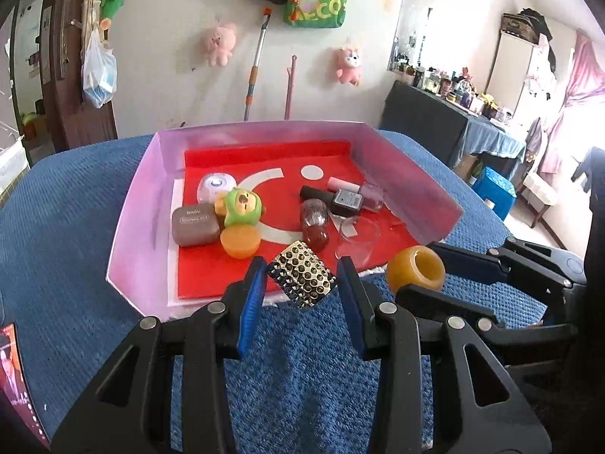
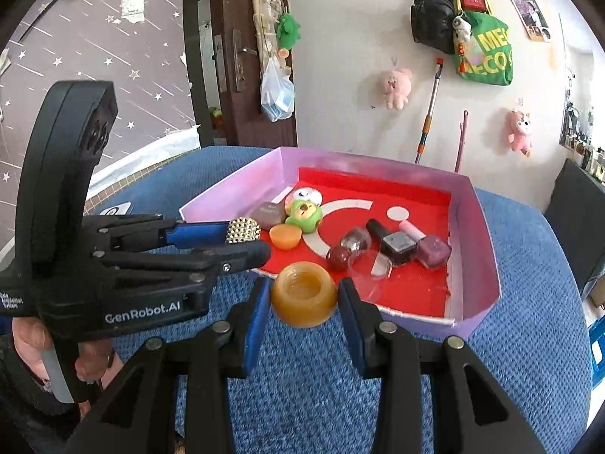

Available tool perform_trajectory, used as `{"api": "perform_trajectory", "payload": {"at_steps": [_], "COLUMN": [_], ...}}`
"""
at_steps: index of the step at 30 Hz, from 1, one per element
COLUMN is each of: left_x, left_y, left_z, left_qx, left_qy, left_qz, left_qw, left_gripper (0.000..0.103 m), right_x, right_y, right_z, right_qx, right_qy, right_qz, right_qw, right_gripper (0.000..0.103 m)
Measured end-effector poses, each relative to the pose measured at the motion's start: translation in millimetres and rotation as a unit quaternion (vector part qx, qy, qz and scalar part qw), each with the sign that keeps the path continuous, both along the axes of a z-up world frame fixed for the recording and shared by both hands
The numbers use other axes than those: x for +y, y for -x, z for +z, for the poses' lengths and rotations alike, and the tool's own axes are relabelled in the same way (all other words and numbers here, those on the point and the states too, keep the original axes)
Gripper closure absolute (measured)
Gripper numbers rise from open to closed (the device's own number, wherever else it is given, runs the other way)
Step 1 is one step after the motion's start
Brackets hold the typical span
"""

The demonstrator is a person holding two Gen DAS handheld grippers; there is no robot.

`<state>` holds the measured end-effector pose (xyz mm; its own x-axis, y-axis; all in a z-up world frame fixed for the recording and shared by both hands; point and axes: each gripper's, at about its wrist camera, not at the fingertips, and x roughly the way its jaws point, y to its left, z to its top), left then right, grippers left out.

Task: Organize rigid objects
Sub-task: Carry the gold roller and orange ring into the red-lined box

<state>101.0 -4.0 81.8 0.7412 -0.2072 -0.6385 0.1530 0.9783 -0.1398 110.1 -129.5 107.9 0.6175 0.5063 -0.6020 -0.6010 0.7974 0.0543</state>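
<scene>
A blue textured cloth covers the bench [image 1: 75, 227], and on it sits one pink shallow box [image 1: 408, 181] lined with a red sheet [image 1: 242, 159]. Inside the box lie one brown rounded case [image 1: 194, 224], one green bear figure [image 1: 242, 206], one white round gadget [image 1: 215, 185], one orange cup-shaped piece [image 1: 240, 241], three nail-polish bottles [image 1: 349, 201], one dark red bottle [image 1: 314, 223] and one clear lid [image 1: 357, 240]. At the box's near edge the left tool [image 1: 300, 282] pinches a gold studded block [image 1: 302, 278], while the right tool [image 2: 304, 302] grips an amber ring-shaped piece [image 2: 304, 295] just above the cloth.
</scene>
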Motion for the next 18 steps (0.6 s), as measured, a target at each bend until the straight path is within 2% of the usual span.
{"api": "perform_trajectory", "payload": {"at_steps": [10, 18], "left_x": [9.9, 19.1], "left_y": [-23.1, -35.0], "left_z": [-7.5, -20.4], "left_qx": [0.022, 0.048], "left_qy": [0.003, -0.006], "left_qz": [0.001, 0.011], "left_qw": [0.9997, 0.9988], "left_gripper": [0.067, 0.067], "right_x": [4.2, 14.4], "right_y": [-37.7, -60.0], "right_z": [3.2, -13.3], "right_qx": [0.034, 0.075], "right_qy": [-0.02, -0.017], "right_qz": [0.005, 0.014], "right_qw": [0.999, 0.997], "right_gripper": [0.063, 0.063]}}
